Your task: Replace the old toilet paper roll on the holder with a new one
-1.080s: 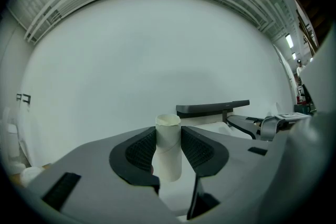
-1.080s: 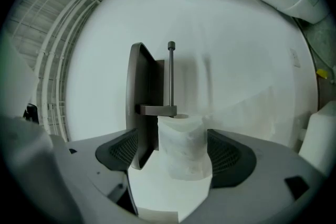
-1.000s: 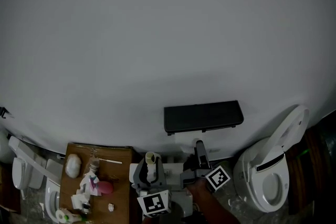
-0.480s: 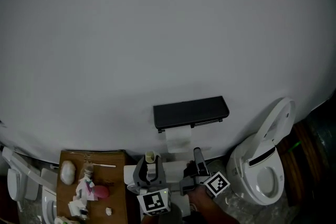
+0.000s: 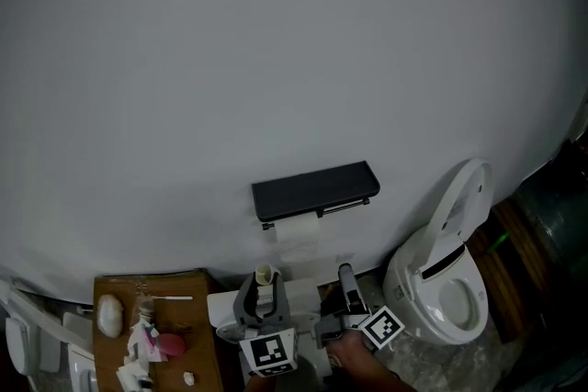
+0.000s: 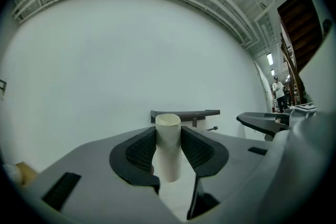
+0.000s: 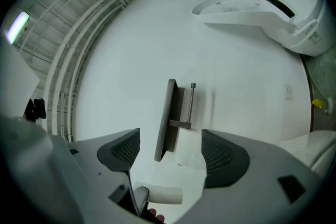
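A black toilet paper holder (image 5: 315, 189) is fixed on the white wall, with a white sheet (image 5: 296, 229) hanging under it. My left gripper (image 5: 264, 286) is shut on a bare cardboard tube (image 5: 266, 275), held upright between the pads (image 6: 168, 147). Past the tube the left gripper view shows the holder (image 6: 185, 113). My right gripper (image 5: 346, 287) is beside the left one, and its jaws stand apart. In the right gripper view (image 7: 170, 155) it faces the holder's shelf (image 7: 169, 118) and bare rod (image 7: 192, 105). A white shape low between its jaws is unclear.
A white toilet (image 5: 441, 280) with its lid up stands right of the holder. At lower left, a wooden table (image 5: 197, 317) carries several small items, and a white fixture (image 5: 23, 340) sits beyond it. A person (image 6: 277, 91) stands far off.
The head view has swung, so the holder and toilet now sit further left and higher. Both grippers stay low in the picture. The left one still holds the tube.
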Available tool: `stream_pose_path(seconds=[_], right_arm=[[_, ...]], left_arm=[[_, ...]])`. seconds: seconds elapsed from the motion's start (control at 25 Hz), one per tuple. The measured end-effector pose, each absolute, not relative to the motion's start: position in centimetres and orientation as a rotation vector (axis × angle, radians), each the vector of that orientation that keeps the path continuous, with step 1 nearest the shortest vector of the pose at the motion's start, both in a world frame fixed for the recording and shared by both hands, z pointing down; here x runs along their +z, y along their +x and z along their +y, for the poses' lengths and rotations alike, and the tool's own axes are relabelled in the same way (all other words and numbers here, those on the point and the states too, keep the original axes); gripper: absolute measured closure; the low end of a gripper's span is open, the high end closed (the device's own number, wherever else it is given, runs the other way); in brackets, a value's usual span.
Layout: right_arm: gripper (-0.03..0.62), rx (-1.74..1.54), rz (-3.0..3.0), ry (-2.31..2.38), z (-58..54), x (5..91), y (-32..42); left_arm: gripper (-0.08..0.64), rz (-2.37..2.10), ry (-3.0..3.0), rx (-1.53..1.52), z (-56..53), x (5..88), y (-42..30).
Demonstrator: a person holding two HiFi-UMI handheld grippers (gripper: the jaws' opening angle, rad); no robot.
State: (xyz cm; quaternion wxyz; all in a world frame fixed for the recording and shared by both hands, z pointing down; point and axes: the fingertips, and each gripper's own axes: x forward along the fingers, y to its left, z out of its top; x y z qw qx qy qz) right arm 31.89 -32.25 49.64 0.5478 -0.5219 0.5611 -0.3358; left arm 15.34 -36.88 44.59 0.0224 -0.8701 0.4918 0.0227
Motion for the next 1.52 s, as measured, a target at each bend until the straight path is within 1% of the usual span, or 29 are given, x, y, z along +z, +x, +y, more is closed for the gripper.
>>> stream_pose_path(seconds=[0.04,0.08,0.12,0.16,0.2,0.24,0.32,0.48,0.64,1.0,1.32,1.52], right_arm=[[0.210,-0.787,1.327,-1.244,-31.9,49.5,32.0],[0.231,-0.779,1.319,-1.255,-31.6,49.5,32.1],[0.315,-0.773,1.306,-1.272,-31.3,49.5,32.3],[0.424,-0.774,1.290,-1.289,-31.0,49.6,32.4],[0.500,-0.777,1.276,-1.300,-30.7,49.8,32.5],[0.540,-0.781,1.269,-1.307,-30.5,49.9,32.5],[0.574,-0.784,1.268,-1.315,-30.2,49.9,32.3],[0.575,-0.761,1.354,-1.376,-30.4,49.1,31.6],[0.575,-0.675,1.581,-1.609,-30.7,48.3,30.2],[0.575,-0.180,2.032,-2.179,-30.5,45.8,27.6],[0.575,-0.052,2.097,-2.265,-30.7,45.4,26.5],[0.576,-0.018,2.115,-2.275,-30.7,45.4,26.2]], left_arm=[[0.397,1.515,-2.710,0.086,-36.7,44.4,15.5],[0.397,1.506,-2.722,0.102,-36.6,44.2,15.7],[0.397,1.497,-2.730,0.111,-36.4,44.1,15.8],[0.397,1.488,-2.735,0.116,-36.3,44.1,15.9],[0.397,1.478,-2.740,0.119,-36.2,44.1,16.0],[0.397,1.470,-2.745,0.119,-36.0,44.2,16.1],[0.397,1.459,-2.753,0.118,-35.7,44.2,16.2],[0.397,1.445,-2.747,0.096,-35.4,44.4,16.2],[0.397,1.441,-2.739,0.087,-35.0,44.2,16.0],[0.397,1.434,-2.717,0.070,-34.2,43.7,15.5],[0.397,1.437,-2.705,0.009,-34.1,44.5,15.1],[0.397,1.439,-2.705,0.039,-33.9,44.2,15.1]])
